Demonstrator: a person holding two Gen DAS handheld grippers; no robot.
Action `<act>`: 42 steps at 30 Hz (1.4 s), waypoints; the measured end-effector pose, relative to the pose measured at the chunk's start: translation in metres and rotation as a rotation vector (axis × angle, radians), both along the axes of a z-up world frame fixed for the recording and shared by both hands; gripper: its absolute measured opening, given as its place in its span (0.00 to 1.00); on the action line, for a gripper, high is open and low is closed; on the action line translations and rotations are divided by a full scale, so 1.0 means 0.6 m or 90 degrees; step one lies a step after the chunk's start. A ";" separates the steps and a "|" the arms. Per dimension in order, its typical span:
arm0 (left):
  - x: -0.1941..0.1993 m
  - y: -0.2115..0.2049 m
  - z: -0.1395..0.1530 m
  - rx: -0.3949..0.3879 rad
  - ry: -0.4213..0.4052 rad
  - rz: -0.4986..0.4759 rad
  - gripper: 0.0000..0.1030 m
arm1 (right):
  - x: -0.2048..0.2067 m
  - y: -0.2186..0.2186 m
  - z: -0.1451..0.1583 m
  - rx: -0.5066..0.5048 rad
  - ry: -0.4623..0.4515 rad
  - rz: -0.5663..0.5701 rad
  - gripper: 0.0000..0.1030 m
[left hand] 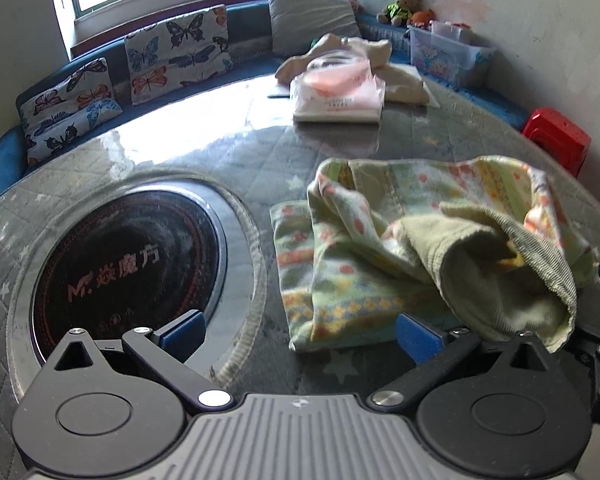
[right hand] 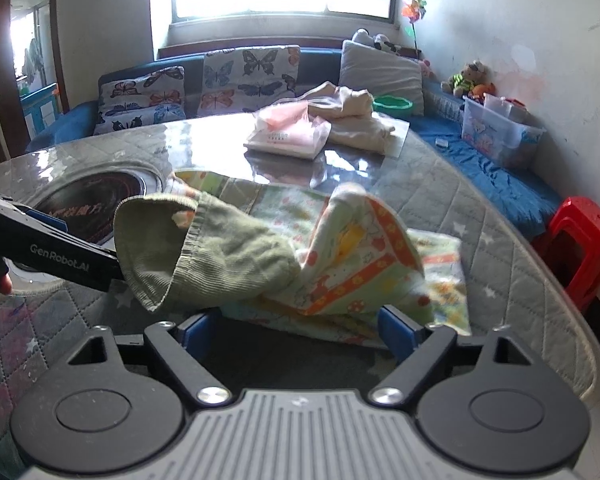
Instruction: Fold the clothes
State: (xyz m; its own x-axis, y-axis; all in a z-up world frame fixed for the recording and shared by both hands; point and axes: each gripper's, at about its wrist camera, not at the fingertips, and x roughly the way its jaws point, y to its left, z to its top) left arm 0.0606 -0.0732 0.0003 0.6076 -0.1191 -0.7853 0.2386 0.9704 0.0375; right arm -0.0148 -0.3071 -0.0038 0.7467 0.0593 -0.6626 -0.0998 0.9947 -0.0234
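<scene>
A small green patterned garment [left hand: 380,240] with a plain green ribbed cuff [left hand: 512,276] lies crumpled on the quilted round table [left hand: 220,160]. My left gripper [left hand: 300,332] is open, low over the table just in front of the garment's near edge, holding nothing. In the right wrist view the same garment [right hand: 340,248] lies just ahead of my right gripper [right hand: 296,328], which is open and empty. The cuff [right hand: 204,252] is raised on the left, next to the left gripper's black body [right hand: 52,256].
A black round cooktop [left hand: 128,264] is set into the table at left. A pink tissue pack [left hand: 340,92] and a beige cloth pile [left hand: 396,68] sit at the far side. A blue sofa with butterfly cushions [left hand: 176,52] curves behind. A red stool [right hand: 580,248] stands at right.
</scene>
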 end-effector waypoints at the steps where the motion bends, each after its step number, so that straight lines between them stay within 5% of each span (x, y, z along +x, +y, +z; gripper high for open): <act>1: 0.001 0.004 0.005 -0.004 -0.004 0.000 1.00 | 0.000 -0.002 0.004 -0.003 -0.003 0.001 0.84; 17: 0.065 0.032 0.051 -0.010 -0.057 0.033 0.99 | 0.052 -0.041 0.076 0.007 -0.092 -0.017 0.81; 25: 0.127 0.015 0.030 -0.014 -0.035 0.038 0.93 | 0.156 -0.074 0.013 0.012 -0.012 -0.046 0.66; 33: 0.183 -0.008 0.009 -0.012 -0.010 0.043 0.92 | 0.187 -0.087 -0.027 0.035 0.026 -0.040 0.53; 39: 0.207 -0.016 -0.006 -0.021 0.012 0.043 0.92 | 0.200 -0.101 -0.032 0.050 0.029 -0.054 0.54; 42: 0.214 -0.019 -0.022 -0.017 0.032 0.028 0.74 | 0.205 -0.106 -0.038 0.056 0.040 -0.056 0.54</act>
